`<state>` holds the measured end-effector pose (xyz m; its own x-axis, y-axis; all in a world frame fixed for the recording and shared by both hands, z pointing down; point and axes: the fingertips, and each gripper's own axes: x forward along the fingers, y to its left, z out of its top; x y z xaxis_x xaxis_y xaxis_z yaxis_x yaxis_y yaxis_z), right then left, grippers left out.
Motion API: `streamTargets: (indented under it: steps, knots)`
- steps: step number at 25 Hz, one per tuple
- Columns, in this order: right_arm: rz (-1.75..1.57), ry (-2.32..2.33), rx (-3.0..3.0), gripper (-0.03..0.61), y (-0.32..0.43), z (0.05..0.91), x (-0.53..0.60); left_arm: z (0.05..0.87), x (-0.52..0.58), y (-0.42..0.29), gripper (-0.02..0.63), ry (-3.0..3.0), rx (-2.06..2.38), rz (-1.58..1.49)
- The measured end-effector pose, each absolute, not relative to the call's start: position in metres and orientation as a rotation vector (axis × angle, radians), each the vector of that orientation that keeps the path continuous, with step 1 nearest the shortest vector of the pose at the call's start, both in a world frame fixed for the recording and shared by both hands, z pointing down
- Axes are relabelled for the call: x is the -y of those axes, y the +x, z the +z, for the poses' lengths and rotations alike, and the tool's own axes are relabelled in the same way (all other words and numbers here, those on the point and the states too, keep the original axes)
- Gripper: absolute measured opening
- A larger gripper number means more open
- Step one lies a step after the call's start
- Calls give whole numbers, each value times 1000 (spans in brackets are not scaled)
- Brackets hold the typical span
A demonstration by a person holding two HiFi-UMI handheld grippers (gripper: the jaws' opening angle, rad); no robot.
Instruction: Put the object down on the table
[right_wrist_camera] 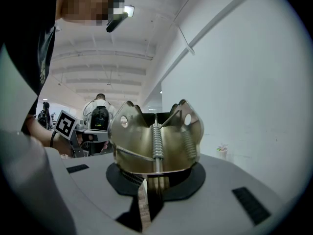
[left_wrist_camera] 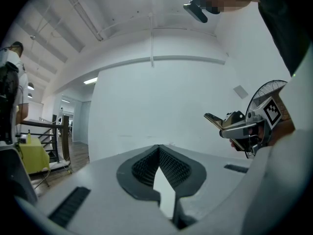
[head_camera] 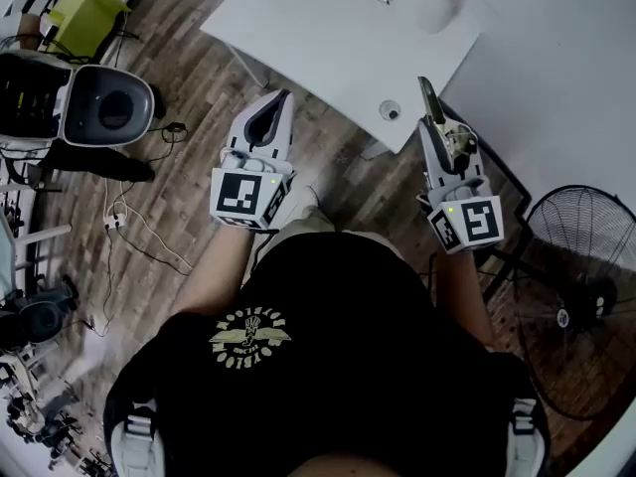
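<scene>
Right gripper (right_wrist_camera: 152, 182) clamped narrow on the metal spring clip (right_wrist_camera: 156, 138), held level just short of the worktop (head_camera: 328, 48) edge, probably for a flat set-down. Left gripper (left_wrist_camera: 159, 155) closed, empty, likely idle.

Object: brass-coloured metal spring clip (right_wrist_camera: 155, 141), with two coil springs exposed and a hole in each upper lobe. It is clamped at its base in the right gripper (right_wrist_camera: 150, 180) and held clear of the white table (head_camera: 328, 38).
</scene>
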<state>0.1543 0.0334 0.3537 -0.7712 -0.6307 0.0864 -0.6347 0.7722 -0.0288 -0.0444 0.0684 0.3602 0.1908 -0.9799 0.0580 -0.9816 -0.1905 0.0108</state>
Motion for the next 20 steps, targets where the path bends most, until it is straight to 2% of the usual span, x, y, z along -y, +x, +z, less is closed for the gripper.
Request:
streamTargets:
  steps: [20]
  knots:
    - [51,1160,2871,64,92,332,-9,345,-31,-118,6,2469,1910,27]
